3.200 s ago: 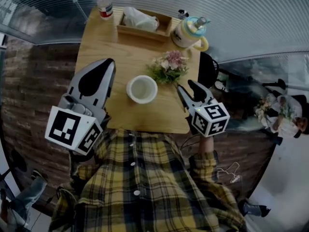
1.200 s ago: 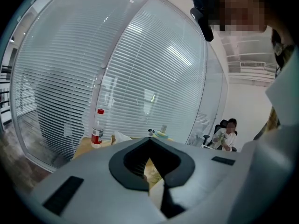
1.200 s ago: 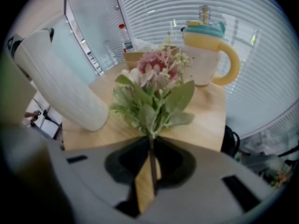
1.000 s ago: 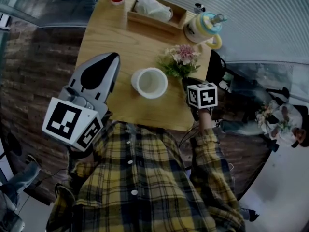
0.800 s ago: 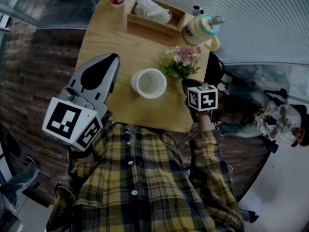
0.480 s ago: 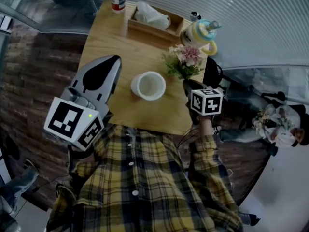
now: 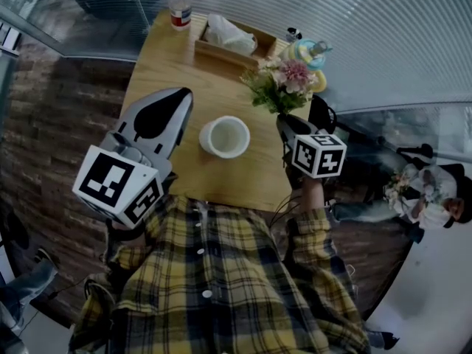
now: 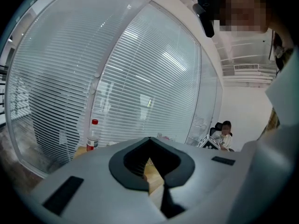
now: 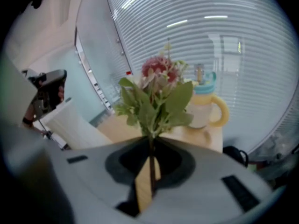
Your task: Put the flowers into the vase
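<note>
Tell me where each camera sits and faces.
Head view: on the person's head, facing steeply down at table and vase; shows shirt, left gripper, right gripper.
Left gripper view: rides on it, facing past shut, empty jaws to a bottle.
Right gripper view: rides on it, facing along jaws shut on the flowers, mug behind.
Shared: flowers and mug, head and right gripper views.

I note bare tabletop point(image 7: 166, 61) on every side of the vase point(image 7: 225, 136), its mouth uncovered. Bottle point(image 7: 179, 7), wooden tray point(image 7: 227, 51) and yellow-handled jug point(image 7: 316, 52) line the far edge. Left gripper point(image 7: 179, 99) hangs near the vase's left; flowers point(image 7: 284, 80) in right gripper point(image 7: 285, 122) front the jug.
</note>
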### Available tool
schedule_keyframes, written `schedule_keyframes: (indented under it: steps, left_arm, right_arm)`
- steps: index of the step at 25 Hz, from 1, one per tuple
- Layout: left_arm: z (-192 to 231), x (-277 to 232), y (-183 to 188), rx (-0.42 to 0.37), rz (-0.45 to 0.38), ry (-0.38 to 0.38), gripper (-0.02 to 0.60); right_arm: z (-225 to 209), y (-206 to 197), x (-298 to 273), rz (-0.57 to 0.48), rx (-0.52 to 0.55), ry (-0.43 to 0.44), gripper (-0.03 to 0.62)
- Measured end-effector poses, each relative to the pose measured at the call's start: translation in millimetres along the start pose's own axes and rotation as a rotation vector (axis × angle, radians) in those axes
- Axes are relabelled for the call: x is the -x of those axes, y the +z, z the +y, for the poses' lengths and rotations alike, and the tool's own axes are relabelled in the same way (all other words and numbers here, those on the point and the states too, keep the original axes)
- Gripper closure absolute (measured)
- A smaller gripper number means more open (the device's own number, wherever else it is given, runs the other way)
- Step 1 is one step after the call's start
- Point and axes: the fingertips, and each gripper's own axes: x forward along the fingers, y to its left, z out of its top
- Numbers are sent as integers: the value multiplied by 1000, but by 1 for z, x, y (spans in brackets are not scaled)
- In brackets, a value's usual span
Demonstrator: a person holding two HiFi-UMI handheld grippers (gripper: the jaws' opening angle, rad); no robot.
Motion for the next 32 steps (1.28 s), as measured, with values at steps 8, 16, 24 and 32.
schedule_keyframes:
  steps: [8,16,24,32]
  left_arm:
    - [-1,-5,1,-3,-3,-5,572]
    - [-2,-3,5,-2,-17,-7,572]
    - [-3,-4,3,17,-15,-9,572]
    - [-2,-1,2,18,-18,-4,572]
  right_arm:
    - [35,68,28,-171,63,61,545]
    - [83,140,78,-388,143,129,546]
    - [137,190,125,-600,204,226,545]
    - [175,204,151,-778,162,358,545]
